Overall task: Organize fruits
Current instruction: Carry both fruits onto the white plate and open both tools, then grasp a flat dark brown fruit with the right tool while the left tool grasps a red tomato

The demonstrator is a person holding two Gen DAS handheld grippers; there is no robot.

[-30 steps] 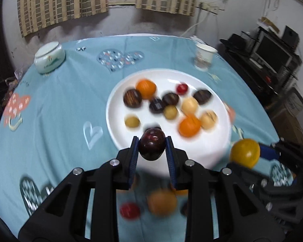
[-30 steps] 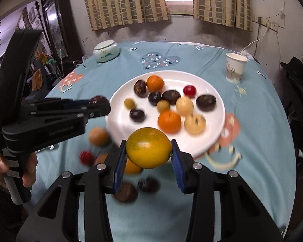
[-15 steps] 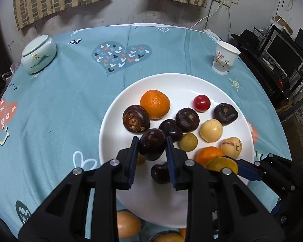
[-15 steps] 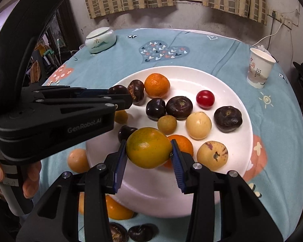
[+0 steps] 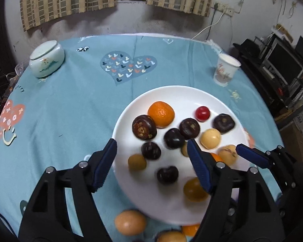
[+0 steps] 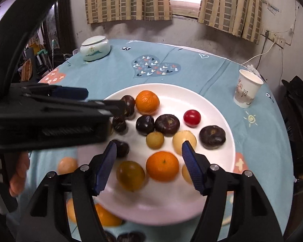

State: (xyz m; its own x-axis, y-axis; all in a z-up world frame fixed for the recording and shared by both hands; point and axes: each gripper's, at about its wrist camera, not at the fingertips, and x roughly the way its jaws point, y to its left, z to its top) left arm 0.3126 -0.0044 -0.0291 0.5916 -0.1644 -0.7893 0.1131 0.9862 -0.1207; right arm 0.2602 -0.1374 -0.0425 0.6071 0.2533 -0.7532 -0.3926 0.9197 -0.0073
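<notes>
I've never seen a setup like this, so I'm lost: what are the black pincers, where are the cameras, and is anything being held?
A person holds a hand-held gripper in each hand; a camera on each looks along its two blue-padded fingers. One picture looks from the left hand-held gripper, the other from the right hand-held gripper. Below is a blue tablecloth with a white plate of fruit, a paper cup and a lidded jar. More fruit lies off the plate. Both pairs of jaws are opening and grip nothing; a yellow-green fruit lies on the plate.
</notes>
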